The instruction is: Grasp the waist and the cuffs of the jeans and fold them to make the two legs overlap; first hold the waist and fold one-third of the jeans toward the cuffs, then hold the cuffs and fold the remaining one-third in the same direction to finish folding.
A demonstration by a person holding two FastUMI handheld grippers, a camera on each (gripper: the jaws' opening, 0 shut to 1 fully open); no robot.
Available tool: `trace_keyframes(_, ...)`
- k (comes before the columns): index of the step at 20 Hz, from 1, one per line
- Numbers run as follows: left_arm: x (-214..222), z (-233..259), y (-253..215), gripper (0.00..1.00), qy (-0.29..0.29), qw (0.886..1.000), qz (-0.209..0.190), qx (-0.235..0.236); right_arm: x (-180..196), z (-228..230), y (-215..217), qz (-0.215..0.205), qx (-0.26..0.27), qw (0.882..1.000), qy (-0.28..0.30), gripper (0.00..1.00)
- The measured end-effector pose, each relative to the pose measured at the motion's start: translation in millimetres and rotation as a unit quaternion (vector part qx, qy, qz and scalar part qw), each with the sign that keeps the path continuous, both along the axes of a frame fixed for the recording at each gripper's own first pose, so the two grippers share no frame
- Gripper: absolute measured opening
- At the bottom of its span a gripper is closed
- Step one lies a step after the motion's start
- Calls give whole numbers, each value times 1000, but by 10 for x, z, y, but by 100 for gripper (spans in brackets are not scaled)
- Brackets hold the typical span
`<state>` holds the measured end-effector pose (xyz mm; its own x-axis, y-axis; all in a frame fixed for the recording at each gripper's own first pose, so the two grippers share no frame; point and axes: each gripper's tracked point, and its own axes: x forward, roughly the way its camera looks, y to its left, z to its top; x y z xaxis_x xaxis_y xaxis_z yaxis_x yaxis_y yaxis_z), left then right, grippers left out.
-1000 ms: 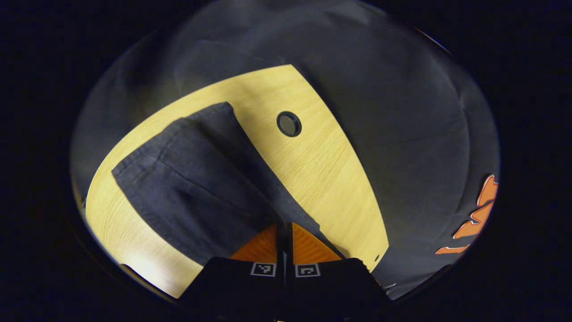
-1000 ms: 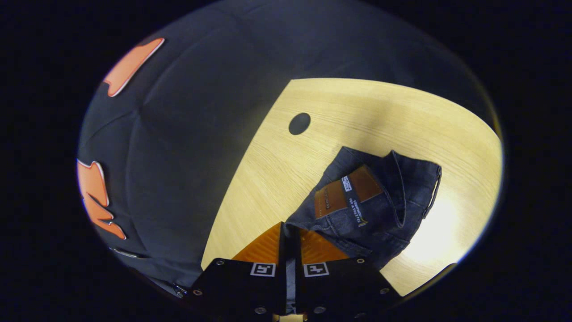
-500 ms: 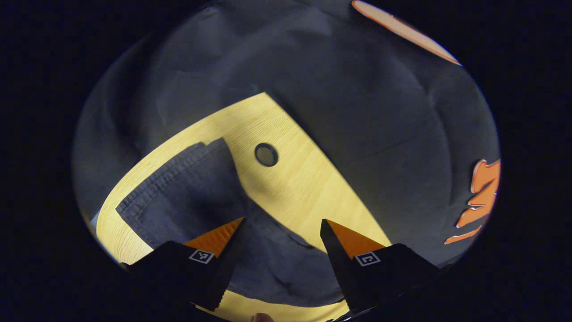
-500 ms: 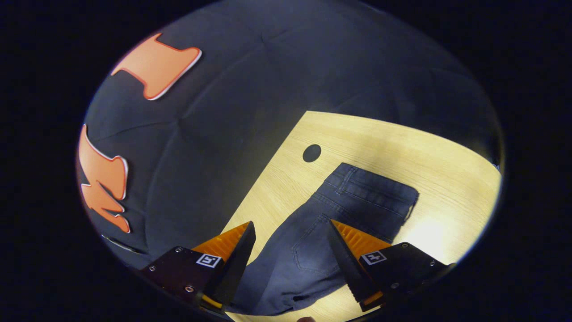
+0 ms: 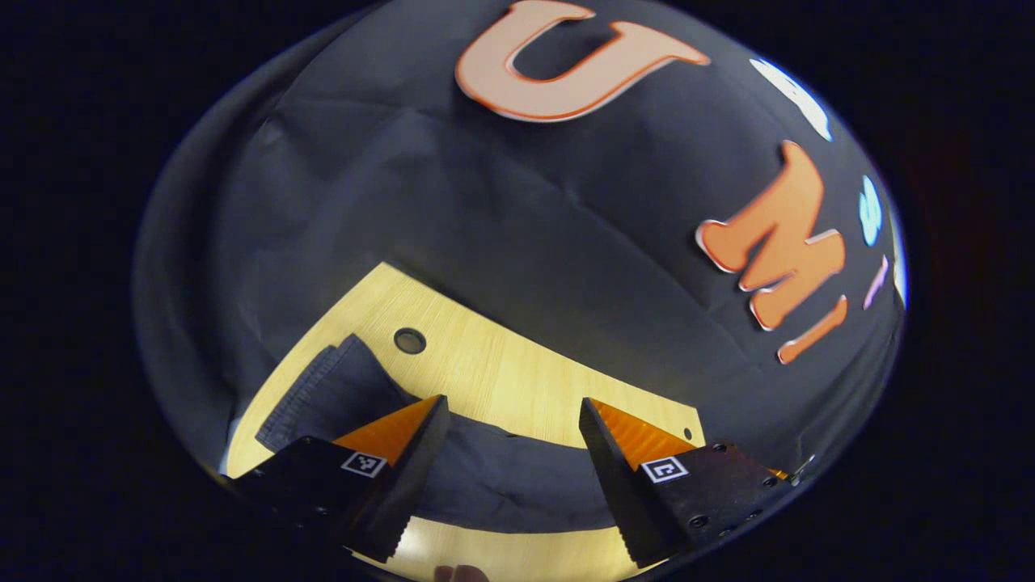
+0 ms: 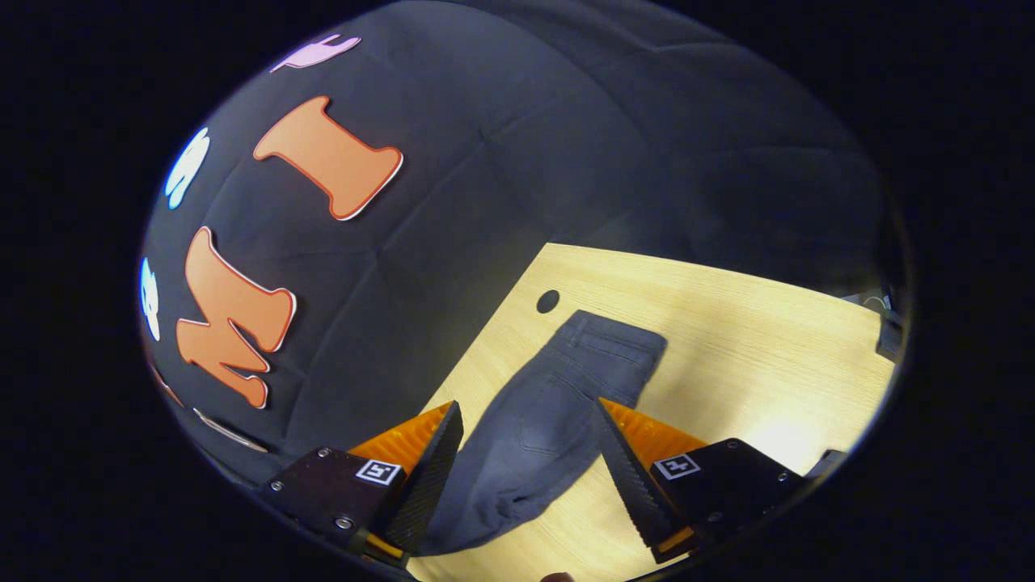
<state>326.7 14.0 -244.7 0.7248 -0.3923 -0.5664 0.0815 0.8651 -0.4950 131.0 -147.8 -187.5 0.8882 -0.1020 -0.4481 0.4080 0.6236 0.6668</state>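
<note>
Dark blue jeans lie flat on the light wooden table with the two legs overlapping. In the left gripper view the cuff end of the jeans (image 5: 323,396) stretches left and the legs run between the fingers. My left gripper (image 5: 509,440) is open above the fabric, holding nothing. In the right gripper view the waist end of the jeans (image 6: 566,380) with a back pocket points away toward the far table edge. My right gripper (image 6: 530,440) is open above the seat area, holding nothing.
The wooden table (image 6: 752,339) has a round cable hole (image 6: 547,301) near the waist and the same kind of hole (image 5: 410,340) near the cuffs. Black booth cloth hangs behind the table. A dark object (image 6: 888,335) sits at the table's far right edge.
Both grippers were shut on the jeans one second ago; they opened, let the fabric drop flat, and have since risen and pulled back, so the jeans look smaller.
</note>
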Motion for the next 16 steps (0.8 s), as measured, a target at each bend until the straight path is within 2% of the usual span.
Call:
trace_keyframes(4,-144,310,-363,98,-98,993,-16,65,-192,-223,-188,-7,40,999,12,98)
trace_keyframes(6,-356,248,-550,97,-88,992,-21,92,-175,-416,-317,-10,57,998,25,98)
trace_keyframes(7,-421,254,-619,98,-89,992,-21,89,-147,-531,-394,-10,58,998,34,98)
trace_keyframes(9,-585,376,-780,98,-105,991,-13,83,-45,-761,-501,-5,66,996,57,98)
trace_keyframes(12,-728,517,-862,98,-140,984,15,112,166,-1037,-626,3,76,994,78,98)
trace_keyframes(16,-872,693,-967,97,-164,977,29,132,508,-1412,-690,3,106,988,109,98)
